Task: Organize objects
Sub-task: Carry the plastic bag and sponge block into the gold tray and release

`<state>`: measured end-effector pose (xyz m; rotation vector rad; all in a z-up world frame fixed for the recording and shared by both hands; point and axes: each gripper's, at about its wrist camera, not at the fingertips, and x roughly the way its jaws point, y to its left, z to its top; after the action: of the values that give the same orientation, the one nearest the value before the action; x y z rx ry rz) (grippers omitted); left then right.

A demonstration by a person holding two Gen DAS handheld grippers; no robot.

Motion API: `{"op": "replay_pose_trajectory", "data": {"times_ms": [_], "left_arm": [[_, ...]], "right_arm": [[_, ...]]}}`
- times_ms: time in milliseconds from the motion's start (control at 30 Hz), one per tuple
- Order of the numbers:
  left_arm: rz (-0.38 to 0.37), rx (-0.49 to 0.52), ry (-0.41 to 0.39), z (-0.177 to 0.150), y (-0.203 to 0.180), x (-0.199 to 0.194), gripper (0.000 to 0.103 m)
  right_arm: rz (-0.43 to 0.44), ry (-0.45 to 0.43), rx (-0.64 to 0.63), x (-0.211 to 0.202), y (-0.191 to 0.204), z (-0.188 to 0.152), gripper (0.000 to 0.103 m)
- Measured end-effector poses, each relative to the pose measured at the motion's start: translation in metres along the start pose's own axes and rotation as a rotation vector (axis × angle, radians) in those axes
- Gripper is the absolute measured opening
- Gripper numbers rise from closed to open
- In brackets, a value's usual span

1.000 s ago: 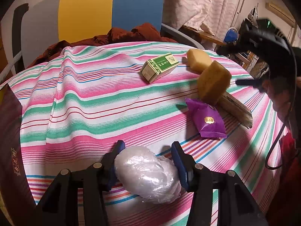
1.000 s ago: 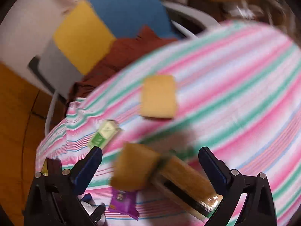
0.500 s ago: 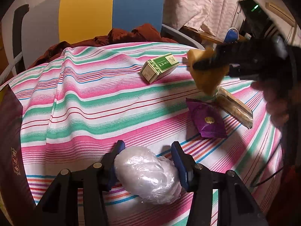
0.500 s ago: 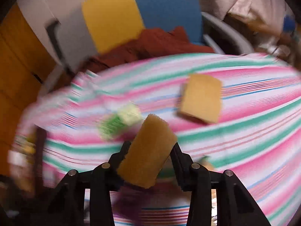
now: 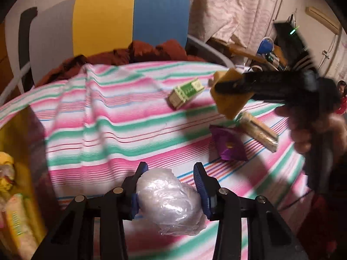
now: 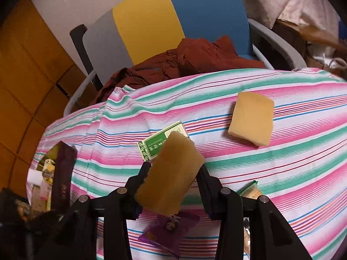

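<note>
The right tongs (image 6: 173,173) pinched a yellow sponge (image 6: 170,173), lifted clear of the desk (image 6: 282,173) for carrying. The left tongs (image 5: 170,181) clamped a plastic-wrapped bundle (image 5: 169,199); a box (image 6: 63,173) sat at nine o'clock, likely their destination.

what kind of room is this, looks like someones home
Probably a lived-in home room, not a lab. A striped tablecloth covers the table, a rust-coloured garment is heaped on a multicoloured chair, and curtains hang behind beside household clutter.

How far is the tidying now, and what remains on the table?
Done: the box at the table's left edge already holds some items. In hand: left gripper holds a plastic-wrapped bundle; right gripper holds a sponge. Left: second sponge, green box, purple packet, cracker pack.
</note>
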<state>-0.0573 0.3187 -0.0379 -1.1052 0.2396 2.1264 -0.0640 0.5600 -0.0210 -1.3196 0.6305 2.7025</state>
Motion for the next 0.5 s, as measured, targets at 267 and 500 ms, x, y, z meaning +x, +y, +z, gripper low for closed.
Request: {"op": "replay_pose_trajectory", "data": {"times_ms": [267, 500], "left_arm": [[0.083, -0.070, -0.084, -0.010, 0.051, -0.077, 0.044], [0.204, -0.222, -0.119, -0.030, 0.123, -0.116, 0.045]], "right_arm": [[0.023, -0.022, -0.117, -0.017, 0.056, 0.000, 0.043], [0.152, -0.037, -0.263, -0.029, 0.154, -0.004, 0.043]]}}
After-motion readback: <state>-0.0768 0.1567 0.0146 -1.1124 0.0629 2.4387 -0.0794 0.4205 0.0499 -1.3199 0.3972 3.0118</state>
